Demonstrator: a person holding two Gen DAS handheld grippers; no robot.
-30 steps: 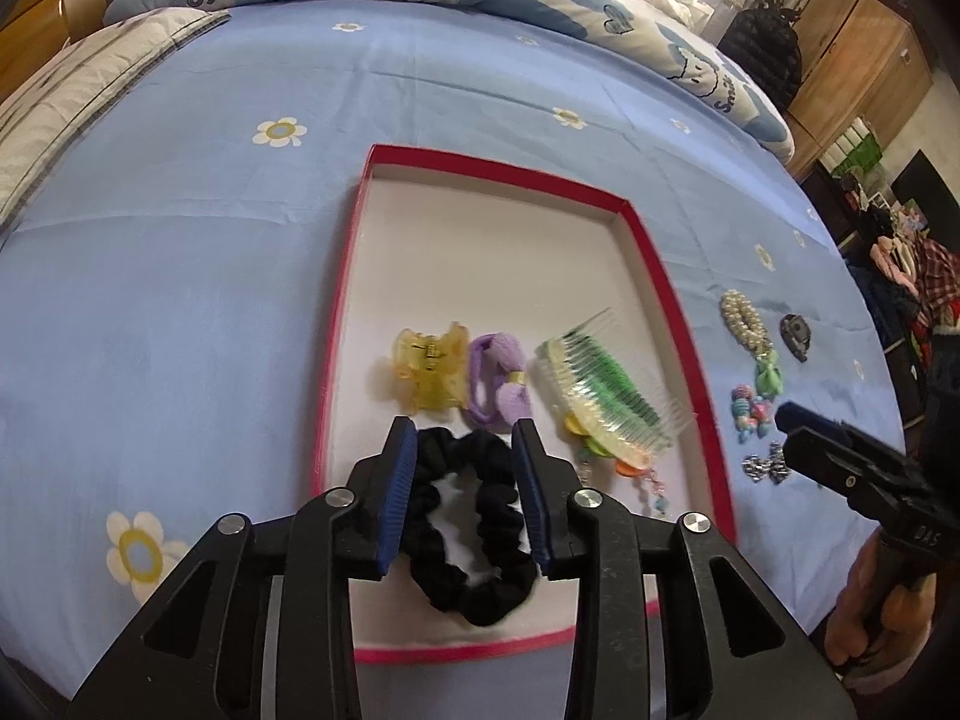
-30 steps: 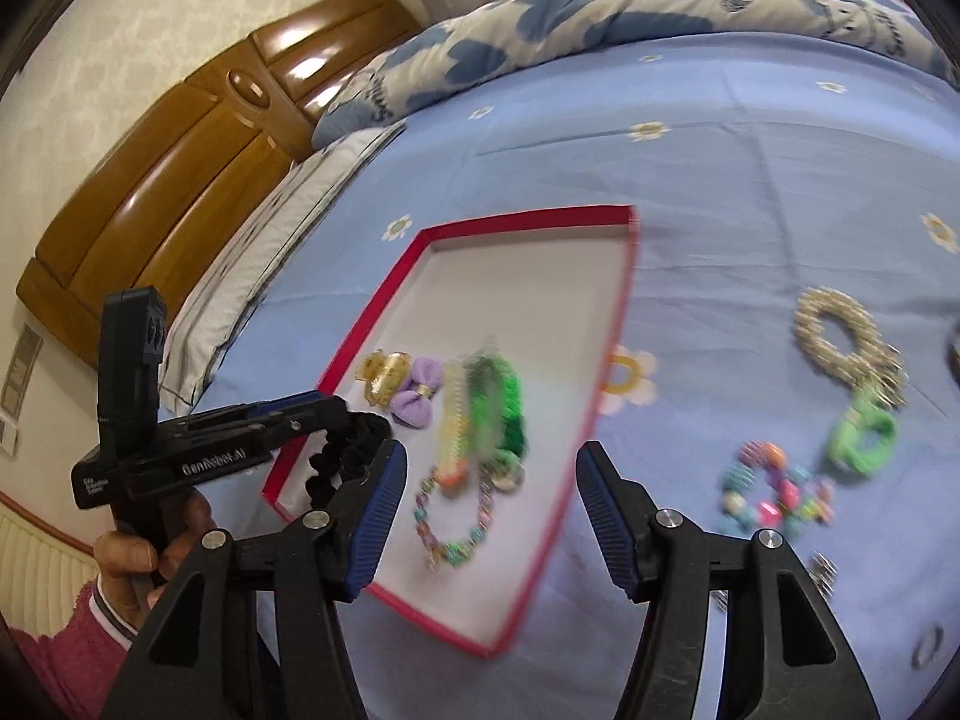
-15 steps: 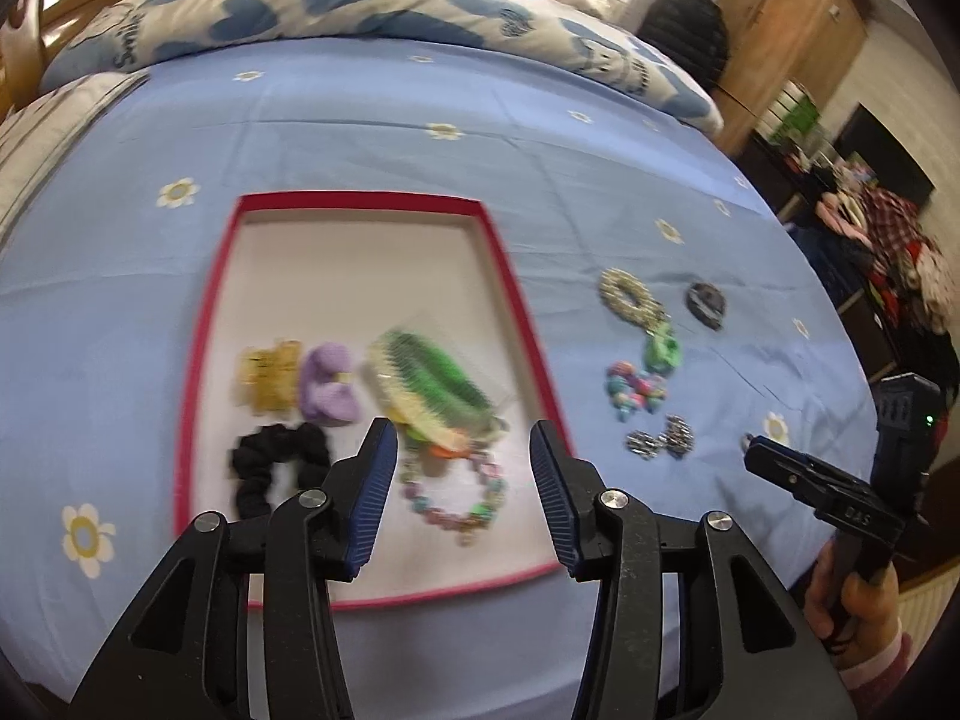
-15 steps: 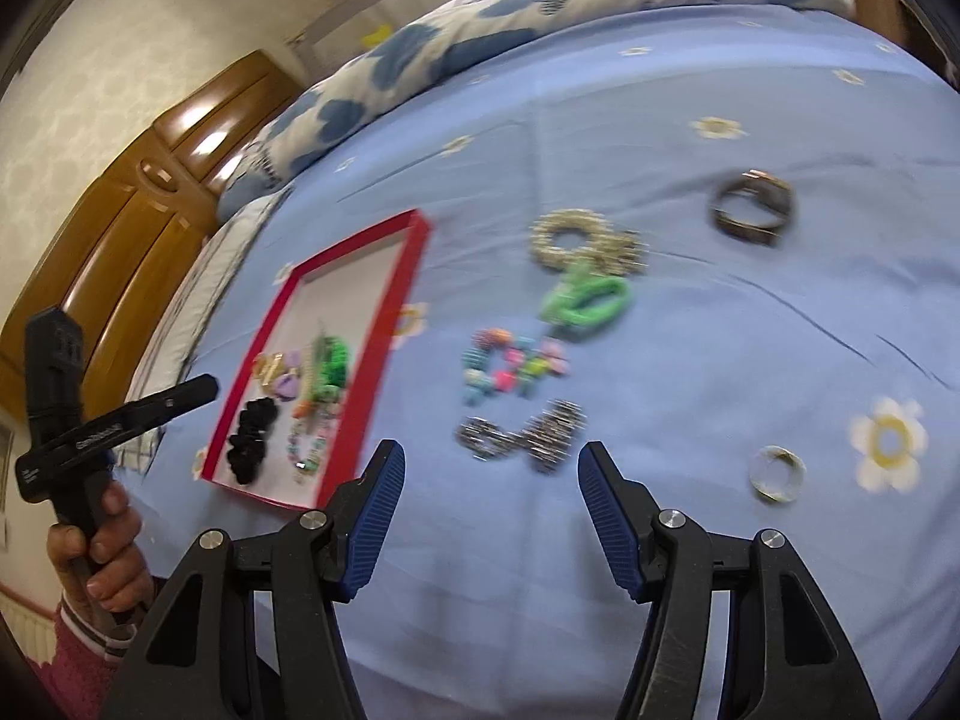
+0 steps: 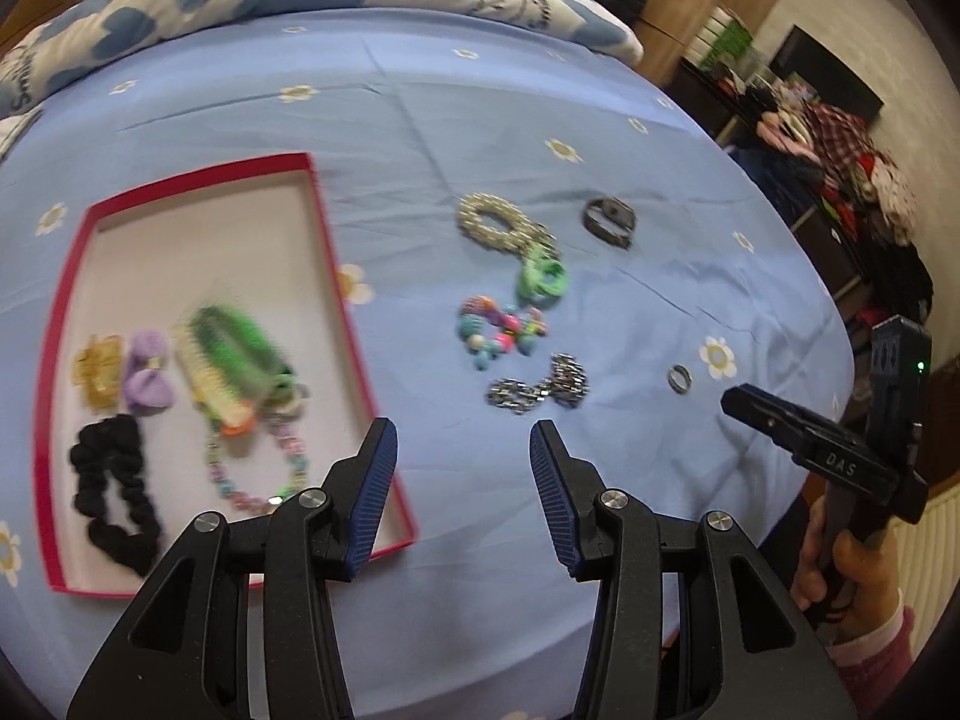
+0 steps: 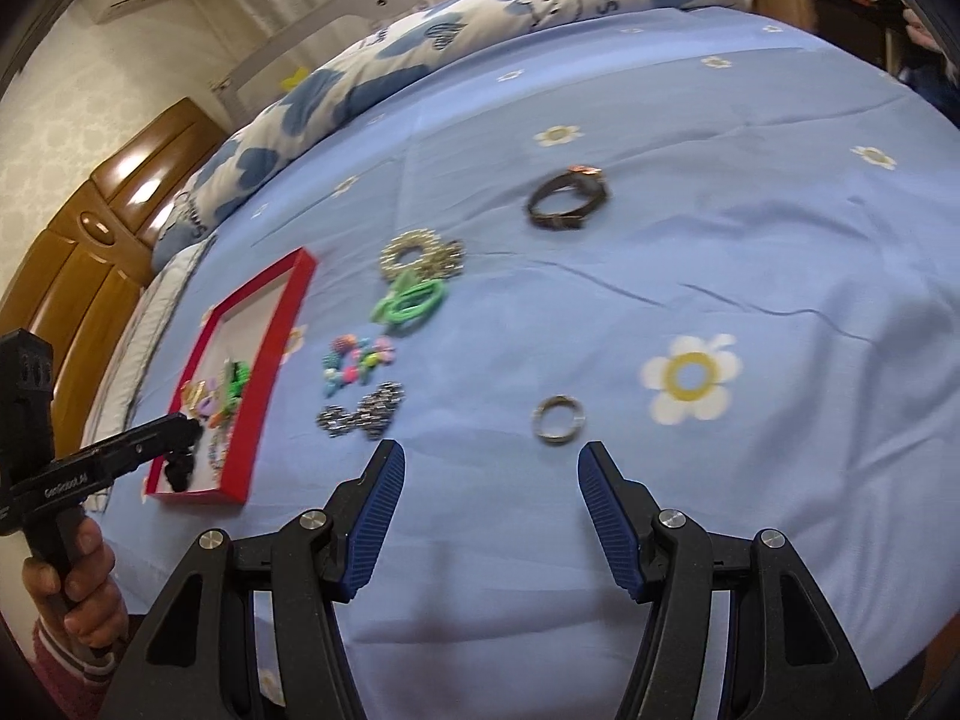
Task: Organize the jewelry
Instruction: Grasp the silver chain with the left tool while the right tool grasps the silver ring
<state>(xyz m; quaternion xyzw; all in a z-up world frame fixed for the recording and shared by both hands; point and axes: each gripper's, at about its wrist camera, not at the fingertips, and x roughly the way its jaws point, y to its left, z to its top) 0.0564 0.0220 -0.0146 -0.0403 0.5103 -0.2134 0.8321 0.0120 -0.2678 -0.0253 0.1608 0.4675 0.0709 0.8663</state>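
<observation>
Our left gripper (image 5: 462,450) and right gripper (image 6: 489,474) are both spread and empty, and the small ring (image 6: 558,418) could slip away on the soft bed (image 6: 750,240)

Tray (image 5: 336,252) left of bracelets (image 5: 501,333) on bedsheet (image 5: 660,300).

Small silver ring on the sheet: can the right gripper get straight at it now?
Probably yes. The right gripper is open and empty, the silver ring lies alone on the blue sheet just ahead, nothing between.
</observation>
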